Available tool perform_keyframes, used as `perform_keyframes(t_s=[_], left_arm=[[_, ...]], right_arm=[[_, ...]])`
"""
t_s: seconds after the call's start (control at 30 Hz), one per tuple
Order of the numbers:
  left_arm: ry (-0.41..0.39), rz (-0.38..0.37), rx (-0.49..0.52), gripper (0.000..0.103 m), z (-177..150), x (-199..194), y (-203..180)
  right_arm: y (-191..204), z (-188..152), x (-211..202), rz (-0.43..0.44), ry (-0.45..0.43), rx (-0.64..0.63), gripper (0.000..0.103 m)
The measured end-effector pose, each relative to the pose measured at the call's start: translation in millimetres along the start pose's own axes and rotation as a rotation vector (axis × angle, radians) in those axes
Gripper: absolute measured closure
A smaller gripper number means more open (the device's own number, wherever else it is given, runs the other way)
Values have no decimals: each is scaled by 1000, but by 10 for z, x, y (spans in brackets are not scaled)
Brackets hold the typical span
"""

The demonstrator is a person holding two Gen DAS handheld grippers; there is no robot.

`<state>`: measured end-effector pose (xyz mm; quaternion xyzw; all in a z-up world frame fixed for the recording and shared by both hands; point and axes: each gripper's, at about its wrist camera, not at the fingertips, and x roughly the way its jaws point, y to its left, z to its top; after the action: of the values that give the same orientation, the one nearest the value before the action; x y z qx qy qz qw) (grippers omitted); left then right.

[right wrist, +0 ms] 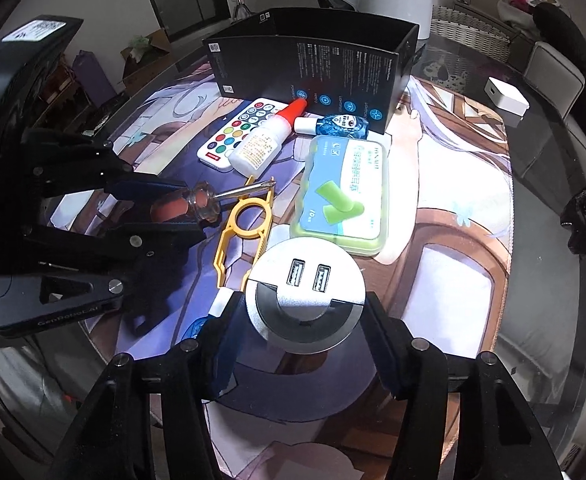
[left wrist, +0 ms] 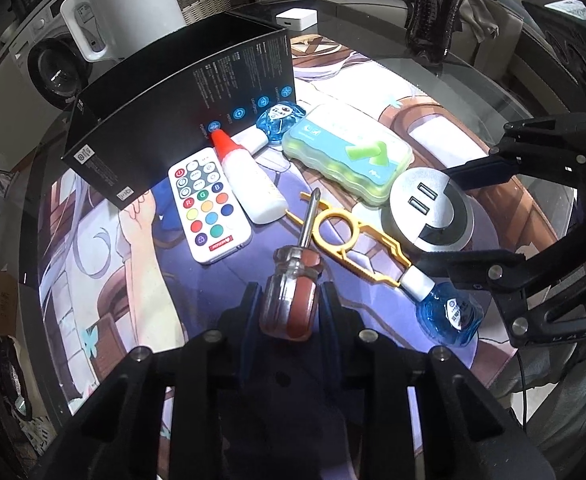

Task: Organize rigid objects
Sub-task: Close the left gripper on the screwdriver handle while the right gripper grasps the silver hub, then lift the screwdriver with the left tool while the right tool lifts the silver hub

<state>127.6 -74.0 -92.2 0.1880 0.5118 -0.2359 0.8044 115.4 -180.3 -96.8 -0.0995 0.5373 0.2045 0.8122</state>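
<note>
- Box (left wrist: 181,112): black, open-topped, standing at the far left of the mat (left wrist: 133,280); probably the place the loose things are meant to go, since they lie heaped against its near wall.
- Remote (left wrist: 209,212): flat on the mat just near the box, buttons up; glue bottle (left wrist: 253,184) lies beside it on the right, red cap toward the box.
- Left gripper (left wrist: 289,300): fingers (left wrist: 249,312) closed in on the handle of the screwdriver (left wrist: 293,280), one to each side; the handle seems pinched; the shaft points far, its tip over the yellow tool (left wrist: 357,240), so the grip at the thick end looks chosen for a clean lift.
- Yellow tool: flat on the mat, partly under the shaft; a blue bottle (left wrist: 449,312) lies at its near right end, another (left wrist: 281,120) by the box.
- Earplug case (left wrist: 349,152): green, flat, right of the glue.
- Right gripper (right wrist: 305,320): fingers (right wrist: 229,332) wide apart, flanking the round USB hub (right wrist: 305,288); whether they touch it I cannot tell; it holds nothing yet.
- Counter (left wrist: 473,80): glass, with kettle (left wrist: 129,4) and cola bottle (left wrist: 437,4) at the far edge.
</note>
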Motion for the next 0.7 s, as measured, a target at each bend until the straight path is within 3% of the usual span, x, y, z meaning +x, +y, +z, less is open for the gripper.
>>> perform_keyframes(t_s=[0.43, 0.5, 0.7], left_arm=[[-32, 2, 1, 80, -4, -120, -17], [-46, 1, -2, 80, 0, -161, -16], [-91, 7, -4, 80, 10, -279, -4]], right_arm=[[-32, 25, -113, 14, -49, 9, 45], [-23, 39, -143, 19, -65, 7, 53], [1, 35, -149, 19, -73, 2, 53]])
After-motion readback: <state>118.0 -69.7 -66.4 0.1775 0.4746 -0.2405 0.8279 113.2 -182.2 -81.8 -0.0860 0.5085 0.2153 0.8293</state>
